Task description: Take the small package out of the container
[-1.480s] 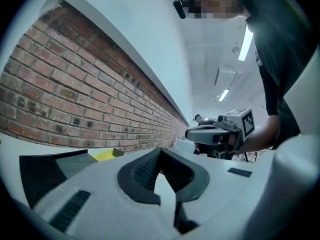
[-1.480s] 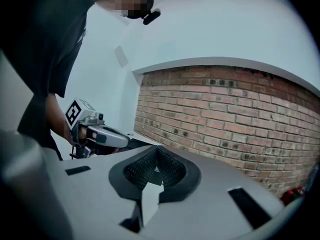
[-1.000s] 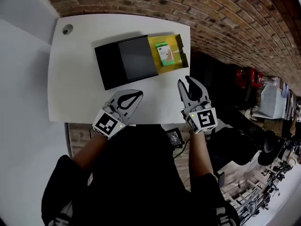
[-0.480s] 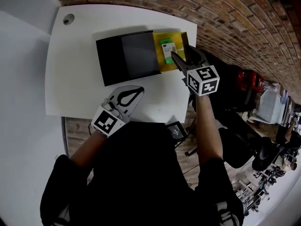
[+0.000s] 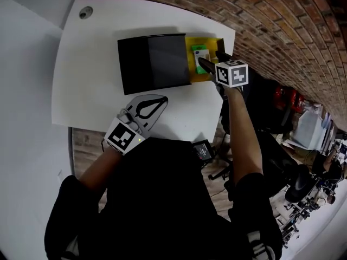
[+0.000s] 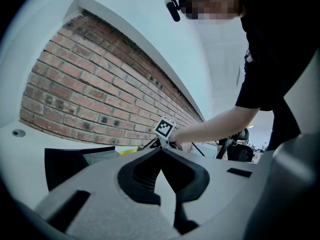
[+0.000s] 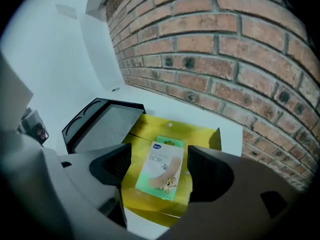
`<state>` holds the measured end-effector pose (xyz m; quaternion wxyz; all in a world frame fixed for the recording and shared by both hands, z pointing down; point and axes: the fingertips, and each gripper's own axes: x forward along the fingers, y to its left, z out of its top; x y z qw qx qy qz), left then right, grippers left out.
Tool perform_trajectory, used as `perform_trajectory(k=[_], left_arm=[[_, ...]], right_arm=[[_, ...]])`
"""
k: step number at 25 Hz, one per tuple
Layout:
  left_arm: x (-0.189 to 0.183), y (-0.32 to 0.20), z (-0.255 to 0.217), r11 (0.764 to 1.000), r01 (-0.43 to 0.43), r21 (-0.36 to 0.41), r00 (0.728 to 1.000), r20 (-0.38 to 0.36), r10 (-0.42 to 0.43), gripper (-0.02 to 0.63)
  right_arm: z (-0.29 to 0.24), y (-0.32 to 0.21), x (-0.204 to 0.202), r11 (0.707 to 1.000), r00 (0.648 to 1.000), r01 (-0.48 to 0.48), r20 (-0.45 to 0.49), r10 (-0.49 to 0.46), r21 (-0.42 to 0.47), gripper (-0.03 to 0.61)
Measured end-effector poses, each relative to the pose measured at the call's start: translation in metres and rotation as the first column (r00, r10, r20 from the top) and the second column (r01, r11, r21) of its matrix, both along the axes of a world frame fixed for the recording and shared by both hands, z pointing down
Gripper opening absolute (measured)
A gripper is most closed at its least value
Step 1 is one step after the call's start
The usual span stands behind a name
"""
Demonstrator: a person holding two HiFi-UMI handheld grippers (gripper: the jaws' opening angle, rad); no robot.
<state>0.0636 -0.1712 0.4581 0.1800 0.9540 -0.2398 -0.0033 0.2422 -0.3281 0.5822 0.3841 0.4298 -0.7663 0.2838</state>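
White table [image 5: 81, 80] beneath a curved brick wall [image 5: 244, 4], seen from the head view and both gripper views. Nearest the person, the left gripper [image 6: 161, 153] rests low over the table's near edge. Its 2 jaws are together with nothing between them, and it takes no part in the step. Beyond it lies a flat black case [image 5: 152, 61], and against the case's right side sits the open yellow container [image 5: 191, 64]. The small package [image 7: 161, 170], a pale green flat box, lies face up on the container's floor. The change is on the right. 1 second earlier the right gripper [image 5: 211, 61] was at the table's near edge with its jaws nearly together. It has since reached out and down over the container, and its jaws have just been opening. They now stand wide apart, angled downward, with the package framed between the 2 pads [image 7: 116, 166] but not pressed by either. By judgement, the approach is nearly complete. What remains is a further descent, a closing on the package's long edges, and the lift out.
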Motion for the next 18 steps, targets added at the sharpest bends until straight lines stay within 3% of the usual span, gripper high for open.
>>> perform_trajectory(k=[4,9,13,18], left_arm=[[0.001,0.0,0.003,1.0,0.0,-0.007,1.0,-0.003,0.0,0.014],[0.001,0.001,0.007,0.998,-0.019,0.058,1.0,0.006,0.019,0.014],[-0.006,-0.002,0.009,1.0,0.007,0.002,1.0,0.005,-0.007,0.014],[-0.015,-0.009,0.016,1.0,0.026,0.002,1.0,0.015,-0.026,0.014]], right_arm=[[0.018,0.0,-0.001,0.995,0.999,-0.043,0.01,0.044,-0.091,0.353],[0.035,0.004,0.001,0.978,0.996,-0.089,0.013,0.093,-0.188,0.364],[0.051,0.005,0.007,0.965,0.993,-0.116,-0.029,0.112,-0.236,0.369],[0.064,0.004,0.007,0.95,0.989,-0.148,-0.039,0.142,-0.274,0.371]])
